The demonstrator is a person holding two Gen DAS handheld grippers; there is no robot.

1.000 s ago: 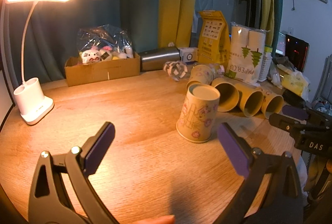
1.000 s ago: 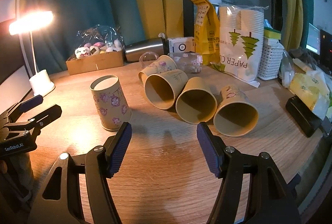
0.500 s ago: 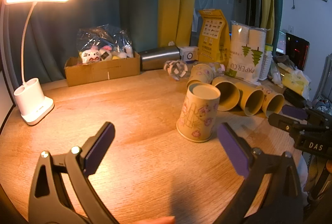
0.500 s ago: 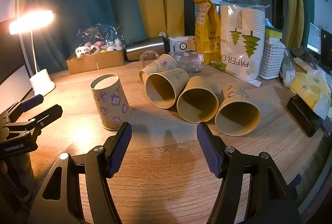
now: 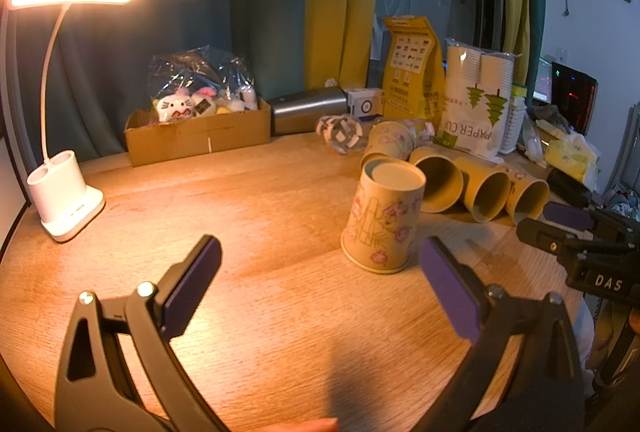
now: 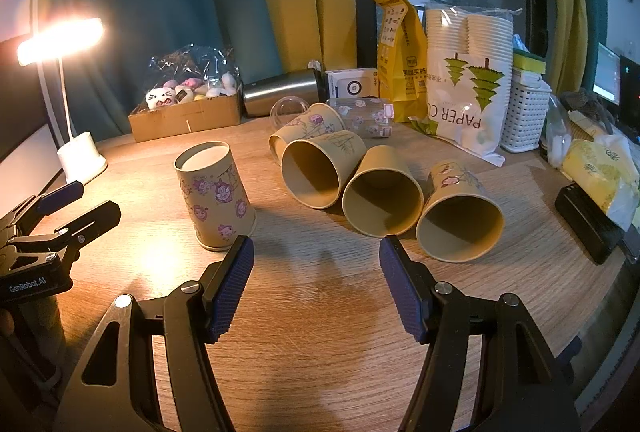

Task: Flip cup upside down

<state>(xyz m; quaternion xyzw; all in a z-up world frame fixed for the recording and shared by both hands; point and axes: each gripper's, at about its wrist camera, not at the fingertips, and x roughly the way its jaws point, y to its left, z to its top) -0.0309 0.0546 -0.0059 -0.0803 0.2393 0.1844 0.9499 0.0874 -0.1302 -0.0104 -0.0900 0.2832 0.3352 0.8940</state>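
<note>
One patterned paper cup (image 5: 384, 216) stands upside down on the wooden table (image 5: 248, 200), base up; it also shows in the right wrist view (image 6: 214, 198). Several more paper cups (image 6: 384, 190) lie on their sides behind it, mouths facing me, also in the left wrist view (image 5: 482, 188). My left gripper (image 5: 320, 282) is open and empty, just in front of and left of the upside-down cup. My right gripper (image 6: 316, 282) is open and empty, in front of the lying cups, with the upside-down cup at its left finger.
A lit desk lamp (image 5: 64, 192) stands at the left. A cardboard box of toys (image 5: 196, 128), a steel flask (image 5: 308, 108), a yellow bag (image 6: 400, 56) and a pack of paper cups (image 6: 468, 80) line the back. A white basket (image 6: 524, 112) and black case (image 6: 588, 224) sit at the right.
The views have shifted only slightly; the right gripper has drifted a little back. No cup has moved and both grippers stay open.
</note>
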